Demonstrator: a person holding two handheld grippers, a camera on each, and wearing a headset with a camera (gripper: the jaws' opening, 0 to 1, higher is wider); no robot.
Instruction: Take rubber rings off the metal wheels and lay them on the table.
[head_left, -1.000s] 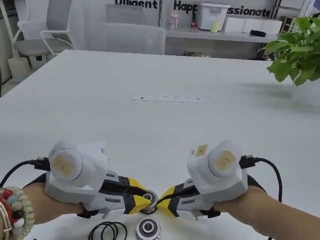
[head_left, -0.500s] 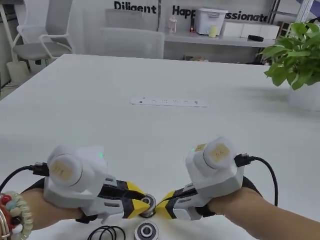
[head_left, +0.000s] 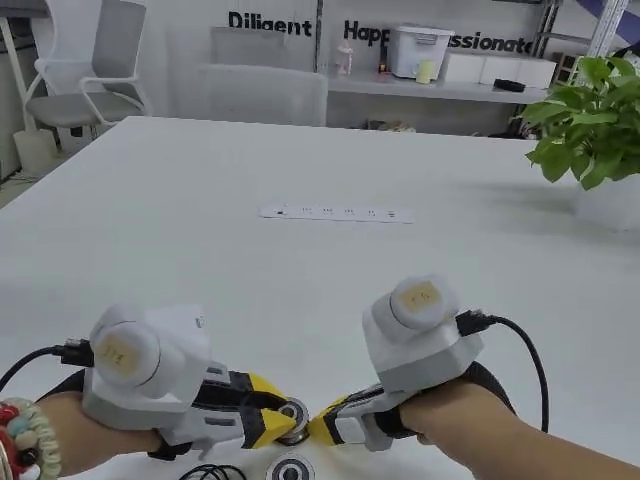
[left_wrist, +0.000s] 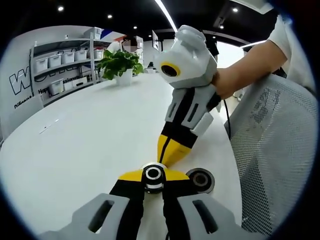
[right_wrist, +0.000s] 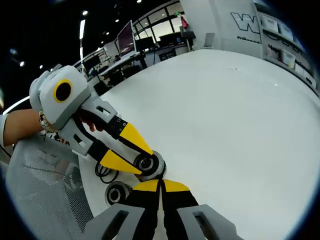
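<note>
Low over the table (head_left: 320, 270), my left gripper (right_wrist: 145, 161) clamps a wheel (left_wrist: 153, 178) to steady it. Right gripper (right_wrist: 161, 186) jaws meet at its rim, likely for peeling; I cannot tell whether they pinch anything.

Shiny metal wheel (left_wrist: 153, 176), matt white table (head_left: 300, 270), black rubber rings (right_wrist: 101, 173)

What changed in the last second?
Little. The right gripper has rolled, its body tipped more upright, with its tips still at the wheel that the left gripper keeps clamped. The second wheel and loose rings lie unchanged on the table. The remaining shift is camera motion.
</note>
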